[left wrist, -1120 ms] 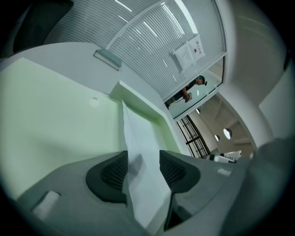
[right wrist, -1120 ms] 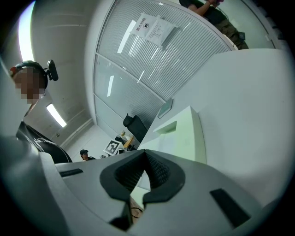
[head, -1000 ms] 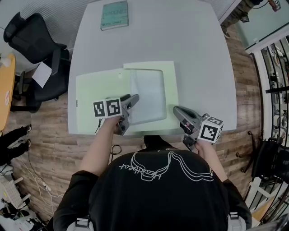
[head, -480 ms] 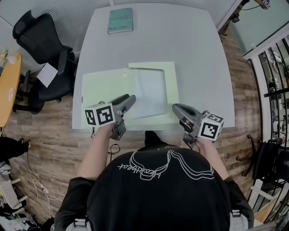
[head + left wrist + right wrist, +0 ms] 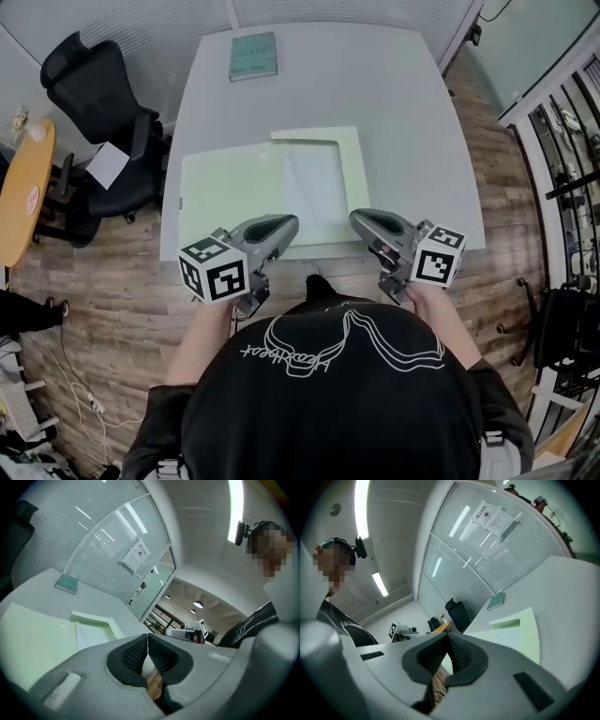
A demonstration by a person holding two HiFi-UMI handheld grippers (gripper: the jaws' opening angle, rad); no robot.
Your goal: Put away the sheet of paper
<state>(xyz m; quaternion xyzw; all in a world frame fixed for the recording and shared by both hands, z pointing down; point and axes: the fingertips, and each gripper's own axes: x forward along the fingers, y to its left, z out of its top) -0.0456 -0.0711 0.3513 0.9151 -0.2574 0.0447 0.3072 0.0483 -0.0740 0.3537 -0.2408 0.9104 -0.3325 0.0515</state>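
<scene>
Right now my left claw [image 5: 289,225] is closing, and in the left gripper view its 2 dark ribbed pads [image 5: 136,654] already meet at the tips with nothing between them. My right claw [image 5: 357,218] is pinched together too: the right gripper view shows its jaws touching at the front, empty, with only a strip of wooden floor visible behind them. Both claws sit at the near edge of the desk [image 5: 403,112], left and right of my chest, noses pointing away from me and apart from each other. Neither one touches the paper.

The sheet of paper [image 5: 309,190] lies flat on the right half of an open pale-green folder [image 5: 225,187]. A green margin shows above it and along its right side. The folder is spread across the near middle of the desk, and its left half is bare. My left claw's nose is over the folder's near edge, just beside the sheet's near left corner. My right claw's nose is close to the folder's near right corner.

At the far edge of the desk, well apart from the folder, lies 1 teal book [image 5: 253,56]. Off the desk to my left stand a black office chair [image 5: 94,94] and part of an orange round table [image 5: 19,197] on the wooden floor [image 5: 112,272].
</scene>
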